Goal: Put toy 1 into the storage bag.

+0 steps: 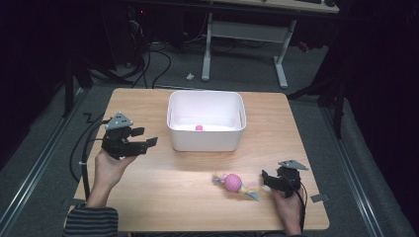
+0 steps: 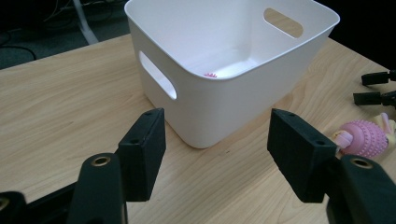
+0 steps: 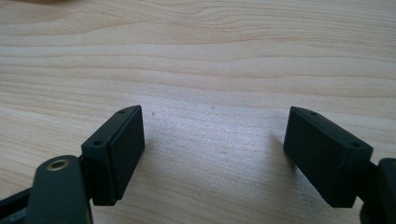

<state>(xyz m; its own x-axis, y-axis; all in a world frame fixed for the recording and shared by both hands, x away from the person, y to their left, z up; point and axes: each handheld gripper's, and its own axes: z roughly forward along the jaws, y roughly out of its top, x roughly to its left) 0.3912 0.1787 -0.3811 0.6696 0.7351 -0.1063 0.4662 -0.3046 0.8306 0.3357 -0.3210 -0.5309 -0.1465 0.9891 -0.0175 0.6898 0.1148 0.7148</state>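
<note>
A white plastic bin (image 1: pixel 203 141) stands in the middle of the wooden table, with a small pink spiky ball (image 1: pixel 199 127) on its floor. Left of the bin, my left gripper (image 1: pixel 146 136) hovers open and aims at the bin's near corner (image 2: pixel 205 116); nothing is between its jaws. A pink ribbed toy with pastel rope ends (image 1: pixel 233 181) lies near the front edge. Just right of the toy, my right gripper (image 1: pixel 266 178) is open, its jaws apart over bare wood (image 3: pixel 212 154). The left gripper view also takes in the toy (image 2: pixel 365 138) and the right gripper's fingertips (image 2: pixel 376 88).
The table (image 1: pixel 163 187) ends close behind the bin and just in front of the toy. Beyond it lie a dark floor with cables (image 1: pixel 148 59) and a white desk frame (image 1: pixel 247 34). The bin has handle cut-outs (image 2: pixel 158 80) in its side walls.
</note>
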